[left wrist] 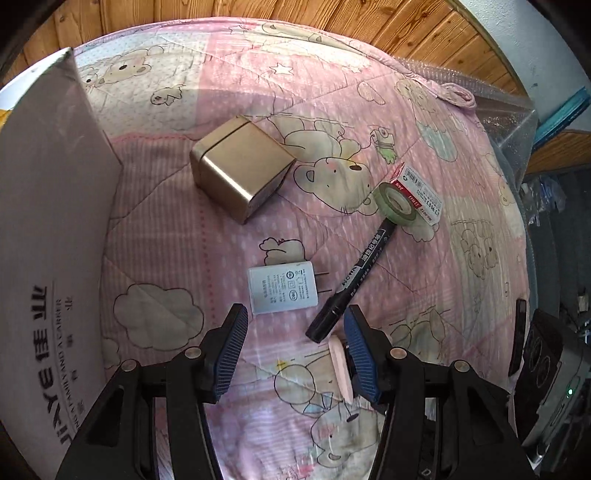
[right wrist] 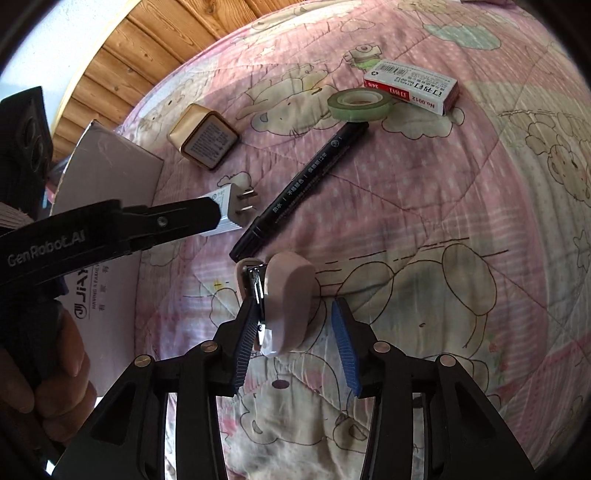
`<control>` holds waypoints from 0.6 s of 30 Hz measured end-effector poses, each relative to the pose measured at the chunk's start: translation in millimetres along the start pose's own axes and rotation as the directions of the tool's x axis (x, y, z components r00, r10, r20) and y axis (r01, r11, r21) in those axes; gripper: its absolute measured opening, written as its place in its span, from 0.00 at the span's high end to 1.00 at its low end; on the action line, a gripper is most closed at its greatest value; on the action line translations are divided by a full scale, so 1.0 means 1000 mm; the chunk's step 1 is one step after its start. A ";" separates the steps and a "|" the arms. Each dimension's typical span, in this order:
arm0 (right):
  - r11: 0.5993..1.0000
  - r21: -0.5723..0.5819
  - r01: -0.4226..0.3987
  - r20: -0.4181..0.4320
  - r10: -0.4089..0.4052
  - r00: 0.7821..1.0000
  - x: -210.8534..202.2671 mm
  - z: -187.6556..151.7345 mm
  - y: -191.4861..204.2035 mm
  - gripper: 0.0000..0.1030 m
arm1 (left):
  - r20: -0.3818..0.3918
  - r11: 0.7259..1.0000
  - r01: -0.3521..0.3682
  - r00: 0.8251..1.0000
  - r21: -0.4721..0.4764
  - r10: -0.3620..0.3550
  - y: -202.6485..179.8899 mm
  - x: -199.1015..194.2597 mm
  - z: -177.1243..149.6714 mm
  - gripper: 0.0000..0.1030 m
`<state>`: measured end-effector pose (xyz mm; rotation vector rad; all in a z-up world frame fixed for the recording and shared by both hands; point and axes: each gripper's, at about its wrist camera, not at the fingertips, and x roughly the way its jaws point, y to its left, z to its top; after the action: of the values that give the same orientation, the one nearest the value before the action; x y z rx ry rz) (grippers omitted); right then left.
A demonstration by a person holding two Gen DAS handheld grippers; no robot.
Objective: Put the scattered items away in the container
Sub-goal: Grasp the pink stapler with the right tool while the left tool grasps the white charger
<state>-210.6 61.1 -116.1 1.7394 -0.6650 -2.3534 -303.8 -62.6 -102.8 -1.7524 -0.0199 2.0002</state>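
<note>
A pink quilt point(left wrist: 332, 92) printed with cartoon bears covers the surface, with wood panelling point(left wrist: 258, 14) behind. The cardboard box point(left wrist: 48, 221) at the left edge reads "JIAYE". On the quilt lie a gold tin point(left wrist: 240, 170), a white charger point(left wrist: 282, 291), a black marker point(left wrist: 354, 280), green tape point(left wrist: 395, 203) leaning on a staple box point(right wrist: 412, 86) (marked "No.0012"). The left gripper point(left wrist: 295, 350) hangs spread above the charger. The right gripper point(right wrist: 295, 339) is parted around a pink stapler point(right wrist: 284, 302).
</note>
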 end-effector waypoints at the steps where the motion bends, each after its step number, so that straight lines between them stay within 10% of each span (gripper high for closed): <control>1: 1.000 -0.008 -0.006 -0.003 0.006 1.000 0.001 0.001 0.001 0.56 | -0.009 1.000 -0.001 1.000 -0.003 0.001 0.001 0.006 0.002 0.45; 4: 0.997 -0.071 -0.003 -0.004 0.003 1.000 0.001 0.003 0.014 0.72 | -0.021 0.999 -0.033 0.999 -0.007 0.033 0.007 0.018 0.004 0.45; 10: 0.969 -0.237 0.073 0.011 -0.072 0.997 0.003 -0.006 0.048 0.73 | 0.014 1.000 -0.013 1.000 -0.011 0.013 0.022 0.015 0.001 0.55; 18: 0.988 -0.153 -0.008 -0.010 0.006 1.000 0.011 -0.005 0.038 0.74 | 0.026 1.000 -0.018 0.999 0.012 0.018 0.021 0.016 0.011 0.54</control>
<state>-215.1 21.7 -110.8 1.6786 -0.4739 -2.3229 -322.6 -71.6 -122.6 -1.7253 -0.0005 2.0319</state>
